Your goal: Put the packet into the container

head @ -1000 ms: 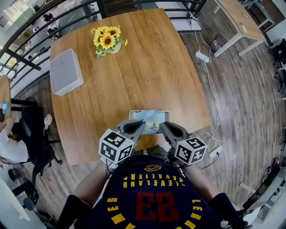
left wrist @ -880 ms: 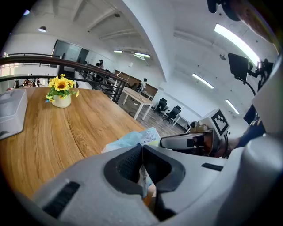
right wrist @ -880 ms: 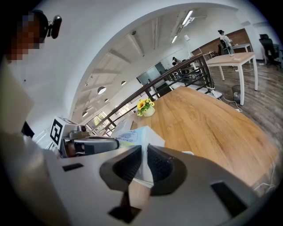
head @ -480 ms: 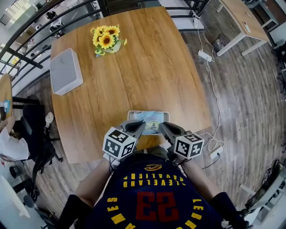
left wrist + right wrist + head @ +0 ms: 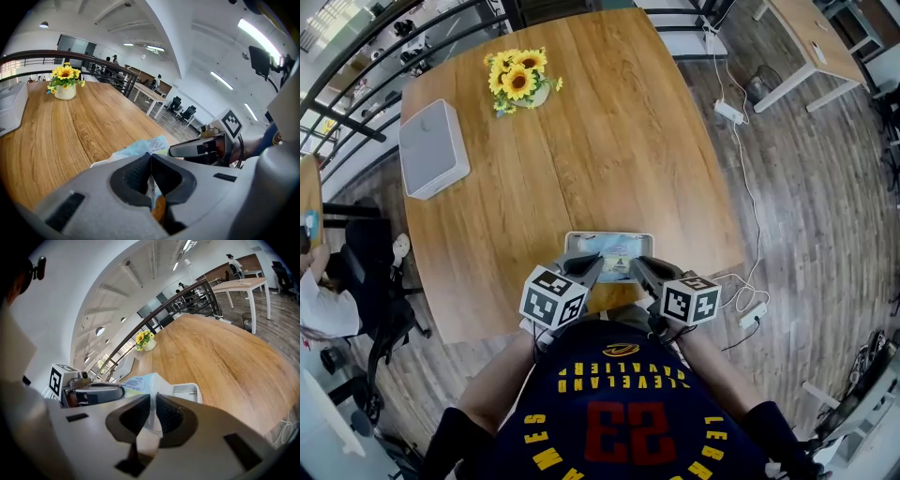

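A light blue printed packet [image 5: 615,254] hangs between my two grippers, just over the white rectangular container [image 5: 609,236] at the table's near edge. My left gripper [image 5: 593,266] is shut on the packet's left edge, and its pads pinch the film [image 5: 150,158]. On the right edge of the packet [image 5: 139,382] my right gripper [image 5: 153,400] is shut too, also seen in the head view [image 5: 636,266]. The container's far rim [image 5: 188,391] shows past the right jaws. The packet's lower part is hidden behind the jaws.
On the far side of the wooden table [image 5: 609,141] stand a vase of sunflowers [image 5: 517,81] and a flat white box [image 5: 433,150]. A power strip and cables [image 5: 728,112] lie on the floor to the right. A seated person [image 5: 321,300] is at the left.
Both grippers have sunk a little with the packet held between them, bringing it lower over the container. Both grips are unchanged.
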The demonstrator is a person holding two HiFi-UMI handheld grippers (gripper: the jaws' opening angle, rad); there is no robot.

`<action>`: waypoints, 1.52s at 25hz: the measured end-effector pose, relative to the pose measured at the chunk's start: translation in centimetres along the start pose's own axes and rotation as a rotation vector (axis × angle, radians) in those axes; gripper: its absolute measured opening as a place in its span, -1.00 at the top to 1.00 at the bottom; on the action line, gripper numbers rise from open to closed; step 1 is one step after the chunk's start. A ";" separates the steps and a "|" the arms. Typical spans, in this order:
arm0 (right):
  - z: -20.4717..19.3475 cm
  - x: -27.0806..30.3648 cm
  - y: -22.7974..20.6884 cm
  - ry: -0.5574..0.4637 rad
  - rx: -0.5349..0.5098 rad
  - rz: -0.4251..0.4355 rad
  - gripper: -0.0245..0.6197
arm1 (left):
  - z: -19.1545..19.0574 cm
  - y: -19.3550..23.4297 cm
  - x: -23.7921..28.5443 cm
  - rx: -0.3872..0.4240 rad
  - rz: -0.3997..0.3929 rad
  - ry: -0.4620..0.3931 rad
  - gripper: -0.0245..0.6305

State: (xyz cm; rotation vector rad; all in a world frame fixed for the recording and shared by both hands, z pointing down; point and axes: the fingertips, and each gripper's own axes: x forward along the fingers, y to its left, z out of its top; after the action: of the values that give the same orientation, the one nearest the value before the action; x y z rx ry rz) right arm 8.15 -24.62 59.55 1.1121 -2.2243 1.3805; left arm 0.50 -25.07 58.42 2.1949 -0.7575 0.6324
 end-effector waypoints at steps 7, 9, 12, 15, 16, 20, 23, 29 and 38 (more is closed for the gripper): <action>-0.9 0.8 -0.7 0.030 -0.002 -0.014 0.77 | -0.8 0.6 0.8 0.003 0.002 0.033 0.90; -1.1 1.0 -0.9 0.037 -0.005 -0.019 0.77 | -1.1 0.8 1.0 0.004 0.003 0.038 0.90; -1.5 1.3 -1.3 0.046 -0.004 -0.026 0.77 | -1.5 0.9 1.4 0.001 0.006 0.047 0.90; -1.8 1.7 -1.9 0.053 0.017 -0.030 0.77 | -1.7 1.0 1.8 -0.006 0.008 0.057 0.90; -1.9 1.8 -2.0 0.055 0.024 -0.030 0.77 | -1.8 1.1 1.9 -0.008 0.009 0.060 0.90; -2.1 2.2 -2.4 0.065 0.030 -0.037 0.77 | -2.0 1.3 2.2 -0.007 0.014 0.072 0.90; -2.3 2.4 -2.7 0.073 0.028 -0.041 0.77 | -2.2 1.4 2.6 -0.007 0.018 0.080 0.90; -2.8 2.8 -3.0 0.087 0.021 -0.050 0.78 | -2.7 1.7 2.9 0.018 0.033 0.093 0.90; -3.2 3.3 -3.5 0.097 0.008 -0.088 0.78 | -3.4 2.1 3.5 0.021 0.048 0.111 0.90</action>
State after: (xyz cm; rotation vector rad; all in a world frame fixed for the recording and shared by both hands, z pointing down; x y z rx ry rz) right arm 8.11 -24.17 65.29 1.1068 -2.0788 1.3790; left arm 0.86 -24.87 63.75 2.1468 -0.7507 0.7833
